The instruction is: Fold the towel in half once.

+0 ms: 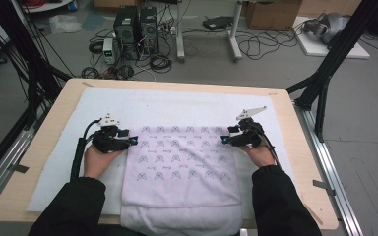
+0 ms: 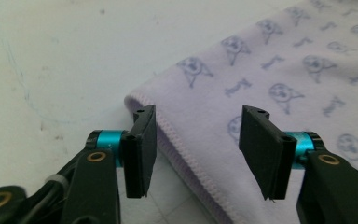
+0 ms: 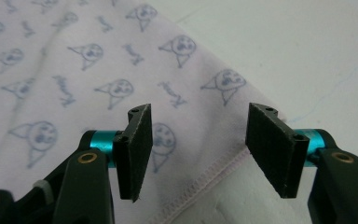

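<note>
Nearest the camera, the folded lilac towel overhangs the table edge on a white mat. Left hand-held gripper and right hand-held gripper gape open astride its far corners; shallow bites might catch one layer only. No containers here.

Pale lilac printed towel lies flat, near edge overhanging the table.
</note>
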`<state>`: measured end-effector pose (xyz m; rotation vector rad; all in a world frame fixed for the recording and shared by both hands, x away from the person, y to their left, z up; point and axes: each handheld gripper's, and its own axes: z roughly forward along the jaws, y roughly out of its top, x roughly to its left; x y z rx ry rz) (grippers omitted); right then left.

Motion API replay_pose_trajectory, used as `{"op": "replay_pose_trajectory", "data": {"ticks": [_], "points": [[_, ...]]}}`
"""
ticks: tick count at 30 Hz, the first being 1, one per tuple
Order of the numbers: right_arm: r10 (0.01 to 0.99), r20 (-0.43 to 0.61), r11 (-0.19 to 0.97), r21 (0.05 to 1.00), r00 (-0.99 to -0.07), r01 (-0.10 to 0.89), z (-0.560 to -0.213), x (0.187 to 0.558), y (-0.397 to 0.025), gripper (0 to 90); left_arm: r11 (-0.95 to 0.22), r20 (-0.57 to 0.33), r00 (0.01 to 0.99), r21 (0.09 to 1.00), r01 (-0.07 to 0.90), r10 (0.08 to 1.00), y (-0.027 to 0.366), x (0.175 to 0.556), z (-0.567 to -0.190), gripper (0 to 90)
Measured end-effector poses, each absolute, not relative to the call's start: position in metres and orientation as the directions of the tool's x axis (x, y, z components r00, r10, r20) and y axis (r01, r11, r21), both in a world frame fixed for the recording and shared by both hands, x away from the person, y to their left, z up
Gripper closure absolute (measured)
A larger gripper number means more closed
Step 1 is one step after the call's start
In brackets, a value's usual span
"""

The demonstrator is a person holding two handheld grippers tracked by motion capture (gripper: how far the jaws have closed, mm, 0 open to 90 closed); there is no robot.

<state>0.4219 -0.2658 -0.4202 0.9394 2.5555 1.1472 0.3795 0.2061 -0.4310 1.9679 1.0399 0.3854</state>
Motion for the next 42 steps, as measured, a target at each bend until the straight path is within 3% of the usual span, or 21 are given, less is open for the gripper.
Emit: {"op": "replay_pose_trajectory", "data": {"ticks": [4, 6, 9, 11, 15, 16, 18, 20, 32, 33, 34, 38, 42], "points": [[0.646, 0.078, 0.5, 0.709, -0.759, 0.498, -0.432, 0.429, -0.266, 38.0, -0.326, -0.071, 0.575, 0.765, 0.556, 0.815, 0.201, 0.387, -0.443, 46.8], [0.652, 0.073, 0.504, 0.702, -0.755, 0.503, -0.437, 0.431, -0.267, 37.3, -0.294, -0.095, 0.548, 0.761, 0.578, 0.831, 0.204, 0.389, -0.446, 47.4], [0.655, 0.099, 0.49, 0.699, -0.749, 0.521, -0.443, 0.434, -0.268, 37.6, -0.288, -0.093, 0.538, 0.761, 0.581, 0.838, 0.206, 0.39, -0.446, 56.1], [0.663, 0.102, 0.475, 0.709, -0.742, 0.522, -0.444, 0.432, -0.269, 44.6, -0.294, -0.081, 0.535, 0.761, 0.578, 0.841, 0.206, 0.391, -0.446, 60.6], [0.654, 0.123, 0.45, 0.73, -0.747, 0.514, -0.447, 0.43, -0.271, 72.3, -0.296, -0.104, 0.566, 0.767, 0.569, 0.818, 0.202, 0.392, -0.447, 83.1], [0.638, 0.144, 0.447, 0.731, -0.757, 0.515, -0.447, 0.43, -0.269, 80.8, -0.306, -0.098, 0.571, 0.765, 0.567, 0.815, 0.201, 0.393, -0.446, 84.0], [0.619, 0.152, 0.462, 0.723, -0.77, 0.514, -0.445, 0.431, -0.265, 83.3, -0.327, -0.105, 0.58, 0.74, 0.588, 0.807, 0.202, 0.398, -0.442, 85.2], [0.616, 0.125, 0.48, 0.723, -0.778, 0.496, -0.441, 0.432, -0.263, 84.3, -0.361, -0.05, 0.584, 0.742, 0.565, 0.81, 0.201, 0.403, -0.435, 85.8], [0.701, 0.004, 0.402, 0.824, -0.714, 0.399, -0.345, 0.46, -0.267, 81.6, -0.347, 0.144, 0.469, 0.857, 0.381, 0.871, 0.189, 0.462, -0.323, 84.3], [0.714, 0.004, 0.386, 0.832, -0.7, 0.398, -0.34, 0.466, -0.268, 70.1, -0.33, 0.14, 0.441, 0.859, 0.392, 0.887, 0.189, 0.466, -0.321, 77.5], [0.741, 0.001, 0.374, 0.831, -0.672, 0.413, -0.339, 0.47, -0.269, 63.1, -0.318, 0.122, 0.444, 0.86, 0.4, 0.888, 0.19, 0.467, -0.322, 64.4], [0.741, 0.07, 0.361, 0.797, -0.668, 0.484, -0.353, 0.471, -0.273, 52.2, -0.337, 0.096, 0.491, 0.837, 0.431, 0.866, 0.199, 0.461, -0.339, 60.1], [0.719, 0.037, 0.411, 0.783, -0.694, 0.467, -0.372, 0.452, -0.269, 52.5, -0.308, 0.019, 0.539, 0.837, 0.452, 0.842, 0.211, 0.443, -0.365, 57.5]]}}
